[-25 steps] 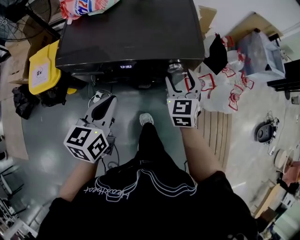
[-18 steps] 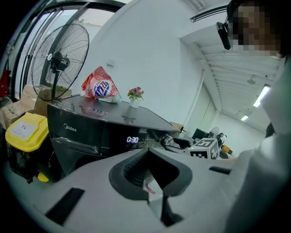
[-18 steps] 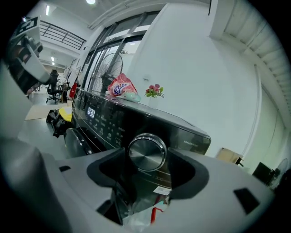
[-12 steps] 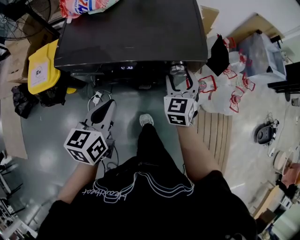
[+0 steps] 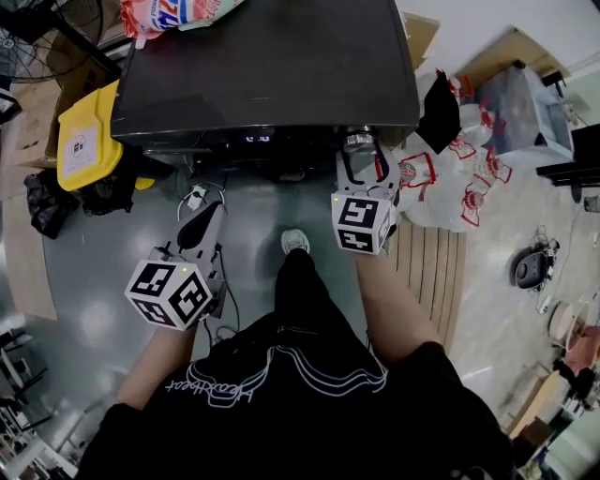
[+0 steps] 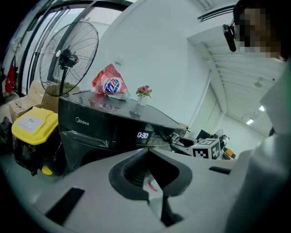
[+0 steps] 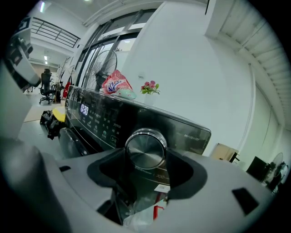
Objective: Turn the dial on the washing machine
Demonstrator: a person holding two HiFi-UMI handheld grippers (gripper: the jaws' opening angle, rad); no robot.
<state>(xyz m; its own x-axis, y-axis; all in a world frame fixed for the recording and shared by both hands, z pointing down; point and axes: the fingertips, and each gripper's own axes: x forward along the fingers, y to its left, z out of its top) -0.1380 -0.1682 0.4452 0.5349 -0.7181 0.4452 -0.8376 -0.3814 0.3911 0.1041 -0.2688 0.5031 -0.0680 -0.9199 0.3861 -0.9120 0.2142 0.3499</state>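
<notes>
The black washing machine point(image 5: 262, 66) stands in front of me with its lit display point(image 5: 255, 139) on the front panel. Its silver dial point(image 7: 145, 150) sits at the panel's right end point(image 5: 358, 141). My right gripper point(image 5: 364, 152) reaches straight onto it. In the right gripper view the two jaws flank the dial and touch its sides point(image 7: 145, 154). My left gripper point(image 5: 202, 227) hangs lower, left of the machine's front and well away from it, jaws together and holding nothing point(image 6: 148, 152).
A yellow bin point(image 5: 84, 131) stands left of the machine. A detergent bag point(image 5: 178, 14) and a small flower pot point(image 6: 144, 91) rest on its top. White plastic bags point(image 5: 450, 178) lie to the right, beside wooden slats point(image 5: 427, 272). A fan point(image 6: 68, 59) stands behind the bin.
My right gripper has moved forward onto the dial and its jaws have narrowed around it. The left gripper has drifted slightly left and down.
</notes>
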